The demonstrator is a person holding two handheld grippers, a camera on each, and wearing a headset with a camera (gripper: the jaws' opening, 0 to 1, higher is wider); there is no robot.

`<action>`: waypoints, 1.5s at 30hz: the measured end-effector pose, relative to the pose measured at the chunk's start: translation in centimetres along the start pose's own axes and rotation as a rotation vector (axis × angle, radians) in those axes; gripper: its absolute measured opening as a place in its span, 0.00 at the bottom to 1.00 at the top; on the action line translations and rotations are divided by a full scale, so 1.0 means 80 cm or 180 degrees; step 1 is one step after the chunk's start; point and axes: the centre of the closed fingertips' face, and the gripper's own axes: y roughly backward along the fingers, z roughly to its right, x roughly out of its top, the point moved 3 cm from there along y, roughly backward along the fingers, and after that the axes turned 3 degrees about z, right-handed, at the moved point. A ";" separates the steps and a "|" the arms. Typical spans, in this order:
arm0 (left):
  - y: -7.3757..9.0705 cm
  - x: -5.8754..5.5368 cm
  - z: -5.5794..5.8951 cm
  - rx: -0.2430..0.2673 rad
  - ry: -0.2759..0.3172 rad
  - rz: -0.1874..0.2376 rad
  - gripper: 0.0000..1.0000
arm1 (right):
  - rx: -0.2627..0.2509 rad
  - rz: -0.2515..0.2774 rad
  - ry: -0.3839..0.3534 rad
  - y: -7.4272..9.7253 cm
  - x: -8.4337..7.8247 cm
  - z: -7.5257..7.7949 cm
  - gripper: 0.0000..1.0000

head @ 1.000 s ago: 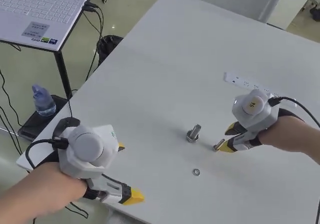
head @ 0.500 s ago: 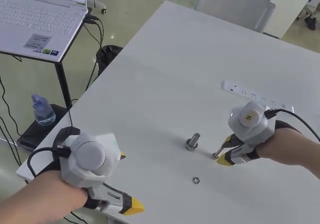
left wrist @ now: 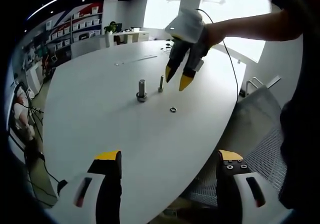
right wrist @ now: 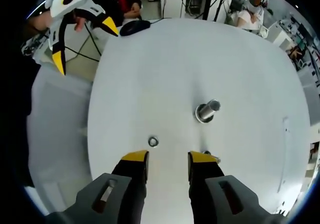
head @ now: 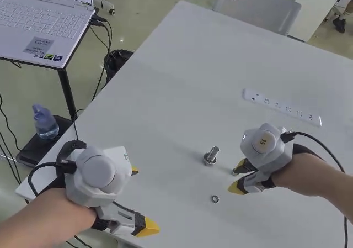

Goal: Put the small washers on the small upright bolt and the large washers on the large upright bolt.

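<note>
Where the small washer (right wrist: pixel 153 141) lies flat, lower centre of the right gripper view, the right gripper (right wrist: pixel 169 160) stands just below-right of it, jaws parted and empty: the nearer one. Left gripper (left wrist: pixel 169 156): jaws wide apart, empty, well apart from it. Large bolt (right wrist: pixel 206 111): upright, centre-right.

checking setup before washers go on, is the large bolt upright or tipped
Upright: the large bolt stands on the table, wide end down, shaft pointing up.

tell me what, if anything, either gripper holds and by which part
Nothing is held. The right gripper is open, with the small bolt standing free beside it; the left gripper is open and empty.
</note>
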 end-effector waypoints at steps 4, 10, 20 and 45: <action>-0.001 0.000 0.001 -0.0008 0.0001 0.0003 0.77 | 0.0019 -0.0010 0.0010 -0.005 -0.001 -0.012 0.33; -0.003 0.000 0.001 -0.0018 -0.0013 -0.0012 0.77 | 0.0054 0.0005 -0.0034 -0.013 -0.002 -0.026 0.32; -0.005 0.003 0.001 -0.0027 -0.0034 -0.0013 0.77 | 0.0023 -0.0019 0.0007 -0.028 -0.005 -0.036 0.31; -0.007 0.004 -0.006 0.0018 -0.0065 0.0022 0.80 | -0.0060 -0.0022 -0.0124 -0.074 -0.014 -0.034 0.29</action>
